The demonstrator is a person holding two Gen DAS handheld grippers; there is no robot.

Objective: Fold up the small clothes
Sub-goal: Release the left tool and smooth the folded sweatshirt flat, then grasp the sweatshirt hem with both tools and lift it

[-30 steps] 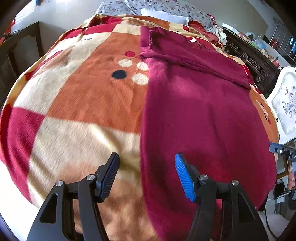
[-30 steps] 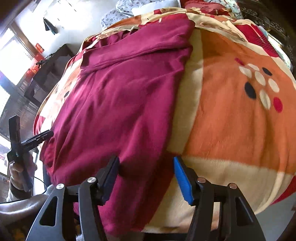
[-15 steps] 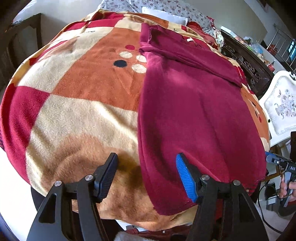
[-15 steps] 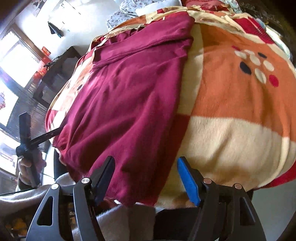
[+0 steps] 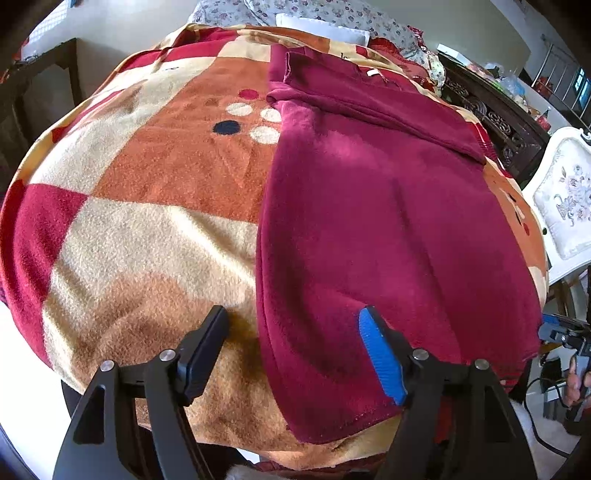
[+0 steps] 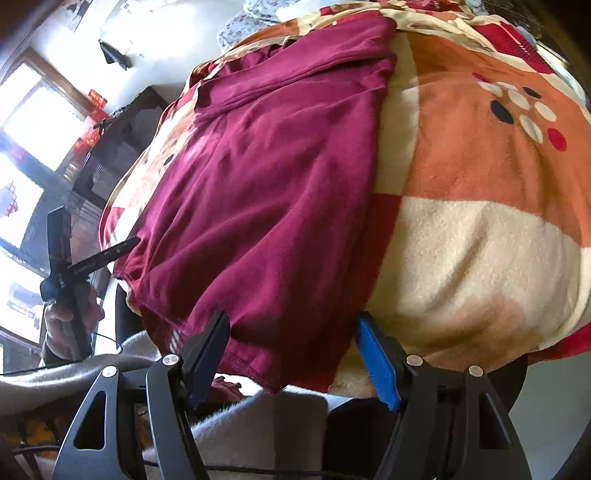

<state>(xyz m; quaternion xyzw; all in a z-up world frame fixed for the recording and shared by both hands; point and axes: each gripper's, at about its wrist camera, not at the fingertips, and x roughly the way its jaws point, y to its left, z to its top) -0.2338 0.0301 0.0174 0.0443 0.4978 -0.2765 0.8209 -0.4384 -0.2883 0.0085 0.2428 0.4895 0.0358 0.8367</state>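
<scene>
A maroon garment (image 5: 369, 229) lies flat on a checked orange, cream and red blanket (image 5: 147, 206), its far part folded across. Its near hem hangs over the bed's front edge. My left gripper (image 5: 293, 354) is open and empty, just above the garment's near left corner. In the right wrist view the same garment (image 6: 266, 192) fills the left half. My right gripper (image 6: 291, 354) is open and empty at the garment's near hem, its jaws on either side of the near right corner. Each gripper shows at the edge of the other's view.
Pillows (image 5: 317, 14) lie at the head of the bed. A dark carved bed frame (image 5: 495, 122) and a white chair (image 5: 565, 206) stand to the right. A dark cabinet (image 6: 110, 147) and windows are on the left in the right wrist view.
Both grippers have drawn back toward the bed's near edge and dropped lower. The garment's near hem now shows in both views. Both stay open.
</scene>
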